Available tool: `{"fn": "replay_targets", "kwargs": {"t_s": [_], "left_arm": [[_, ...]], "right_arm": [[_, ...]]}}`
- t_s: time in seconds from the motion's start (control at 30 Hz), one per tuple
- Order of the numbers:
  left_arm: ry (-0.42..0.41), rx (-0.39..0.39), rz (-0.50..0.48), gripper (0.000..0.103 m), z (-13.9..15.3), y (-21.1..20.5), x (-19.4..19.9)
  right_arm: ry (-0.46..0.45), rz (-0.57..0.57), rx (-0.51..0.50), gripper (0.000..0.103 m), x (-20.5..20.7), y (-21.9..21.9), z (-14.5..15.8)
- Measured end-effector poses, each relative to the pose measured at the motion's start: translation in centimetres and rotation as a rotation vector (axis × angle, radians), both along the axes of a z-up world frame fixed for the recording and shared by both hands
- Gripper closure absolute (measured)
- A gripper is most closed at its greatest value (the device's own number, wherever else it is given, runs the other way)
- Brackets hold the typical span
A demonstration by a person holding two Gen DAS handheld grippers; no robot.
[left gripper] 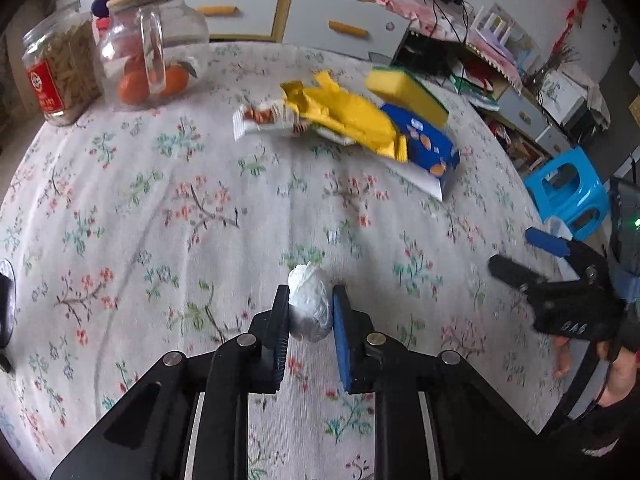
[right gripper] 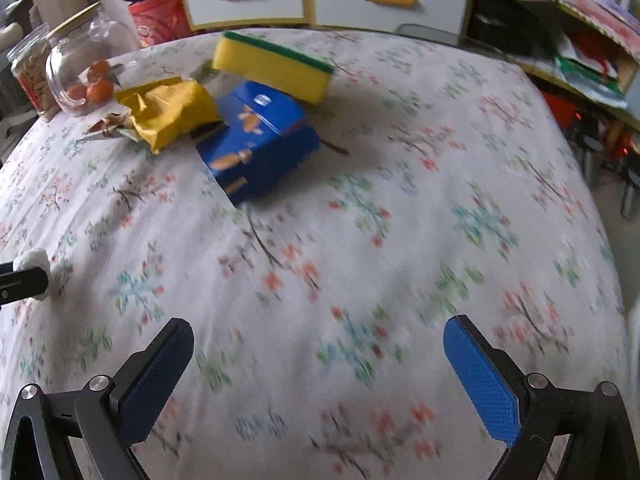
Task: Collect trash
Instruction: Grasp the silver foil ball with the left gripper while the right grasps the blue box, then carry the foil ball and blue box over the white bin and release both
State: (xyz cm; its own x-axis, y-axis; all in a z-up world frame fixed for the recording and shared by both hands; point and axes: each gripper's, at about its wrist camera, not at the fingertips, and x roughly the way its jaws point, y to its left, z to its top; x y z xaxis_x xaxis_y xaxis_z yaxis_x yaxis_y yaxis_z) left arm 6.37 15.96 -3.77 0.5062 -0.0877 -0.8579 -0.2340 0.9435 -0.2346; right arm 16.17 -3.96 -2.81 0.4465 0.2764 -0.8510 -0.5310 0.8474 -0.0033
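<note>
A crumpled white paper ball (left gripper: 310,312) sits between the pads of my left gripper (left gripper: 311,289), which is shut on it just above the floral tablecloth (left gripper: 160,220). The ball (right gripper: 34,258) also shows at the left edge of the right wrist view. Further back lies a heap of trash: a yellow wrapper (left gripper: 340,112), a white snack wrapper (left gripper: 264,118) and a blue box (left gripper: 428,144) with a yellow sponge (left gripper: 408,94) leaning on it. My right gripper (right gripper: 318,326) hangs open over bare cloth, holding nothing, with the blue box (right gripper: 260,140) well ahead of it.
A glass jar with oranges (left gripper: 156,60) and a jar of dry food (left gripper: 60,68) stand at the table's far left. Grey drawers (left gripper: 328,20) are behind the table. A blue plastic stool (left gripper: 568,192) stands off the right edge.
</note>
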Motion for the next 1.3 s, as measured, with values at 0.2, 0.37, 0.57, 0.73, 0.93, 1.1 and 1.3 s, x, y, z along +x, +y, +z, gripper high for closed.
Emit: {"fn": "replay_targets", "kwargs": {"t_s": [0.2, 0.37, 0.57, 0.73, 0.93, 1.1, 1.3], "left_arm": [[-0.014, -0.002, 0.033, 0.082, 0.6, 1.2, 1.8], [-0.03, 0.04, 0.038, 0.082, 0.9, 1.6, 3.5], [-0.017, 0.031, 0.033, 0.082, 0.5, 1.7, 4.4], [-0.019, 0.033, 0.029, 0.082, 0.6, 1.6, 4.5], [-0.023, 0.036, 0.027, 0.082, 0.8, 1.4, 4.3], [-0.033, 0.04, 0.013, 0.082, 1.2, 0.9, 4.2], [-0.056, 0.046, -0.01, 0.082, 2.2, -0.5, 3.7]], "right_arm": [[-0.009, 0.049, -0.008, 0.001, 1.5, 2.7, -0.7], [0.0, 0.068, -0.017, 0.001, 3.2, 3.8, -1.1], [-0.009, 0.111, -0.008, 0.001, 5.6, 5.5, -0.7], [-0.019, 0.186, -0.058, 0.014, 6.3, 7.4, -1.7], [0.014, 0.183, -0.041, 0.042, 6.9, 7.5, -2.3], [0.022, 0.18, -0.036, 0.049, 5.9, 6.6, -1.5], [0.007, 0.173, -0.05, 0.049, 4.1, 4.8, -0.3]]}}
